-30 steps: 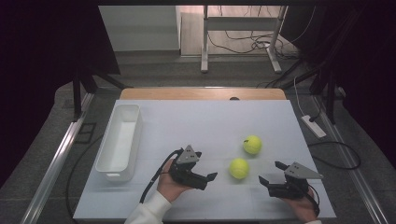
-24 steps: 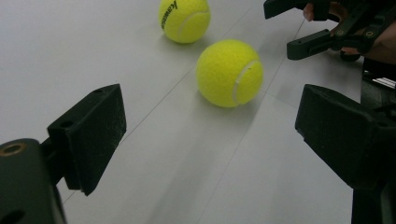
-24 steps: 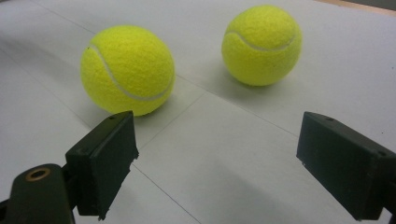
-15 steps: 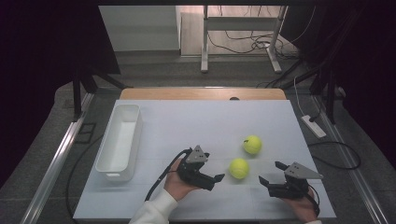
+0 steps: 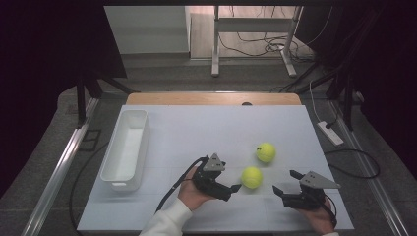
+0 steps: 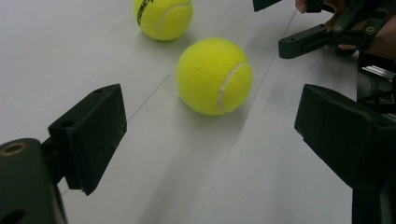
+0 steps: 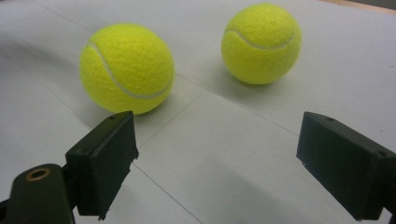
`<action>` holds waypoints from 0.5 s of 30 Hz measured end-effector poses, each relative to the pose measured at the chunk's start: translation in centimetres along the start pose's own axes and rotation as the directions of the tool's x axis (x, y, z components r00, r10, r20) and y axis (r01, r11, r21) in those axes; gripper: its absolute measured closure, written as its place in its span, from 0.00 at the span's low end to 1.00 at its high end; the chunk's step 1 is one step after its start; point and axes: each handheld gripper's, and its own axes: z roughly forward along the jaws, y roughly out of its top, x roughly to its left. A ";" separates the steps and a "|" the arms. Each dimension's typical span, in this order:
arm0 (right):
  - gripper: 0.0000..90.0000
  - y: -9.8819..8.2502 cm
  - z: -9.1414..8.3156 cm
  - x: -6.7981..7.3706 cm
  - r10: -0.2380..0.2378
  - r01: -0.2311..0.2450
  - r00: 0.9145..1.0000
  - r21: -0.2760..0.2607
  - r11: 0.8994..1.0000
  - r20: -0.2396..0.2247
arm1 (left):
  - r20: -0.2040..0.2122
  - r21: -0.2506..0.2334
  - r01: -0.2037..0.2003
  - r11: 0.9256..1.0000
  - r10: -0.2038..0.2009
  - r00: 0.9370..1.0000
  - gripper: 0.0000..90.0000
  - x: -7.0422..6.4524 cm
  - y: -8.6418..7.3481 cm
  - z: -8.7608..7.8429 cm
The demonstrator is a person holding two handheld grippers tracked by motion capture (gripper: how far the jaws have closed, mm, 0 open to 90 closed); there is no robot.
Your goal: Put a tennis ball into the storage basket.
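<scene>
Two yellow tennis balls lie on the white table (image 5: 206, 132). The near ball (image 5: 251, 177) (image 6: 215, 76) (image 7: 127, 67) sits just ahead of my left gripper (image 5: 234, 185) (image 6: 210, 116), which is open with nothing between its jaws. The far ball (image 5: 265, 152) (image 6: 163, 17) (image 7: 260, 43) rests a little behind and to the right. My right gripper (image 5: 286, 182) (image 7: 217, 149) is open and empty, low over the table right of the near ball and pointing toward both balls. It also appears in the left gripper view as the other gripper (image 6: 327, 35).
A long white bin (image 5: 125, 150) stands along the table's left side. A wooden strip (image 5: 211, 99) runs along the far edge. Cables and a power strip (image 5: 330, 132) lie on the floor to the right.
My left gripper has moved right, closing in on the near ball. The right gripper and both balls have stayed put.
</scene>
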 end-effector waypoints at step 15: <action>0.13 0.0 0.0 0.0 0.001 -0.001 1.000 0.000 1.000 0.001 | 0.002 0.027 -0.014 1.000 0.014 1.000 0.11 -0.1 0.3 1.2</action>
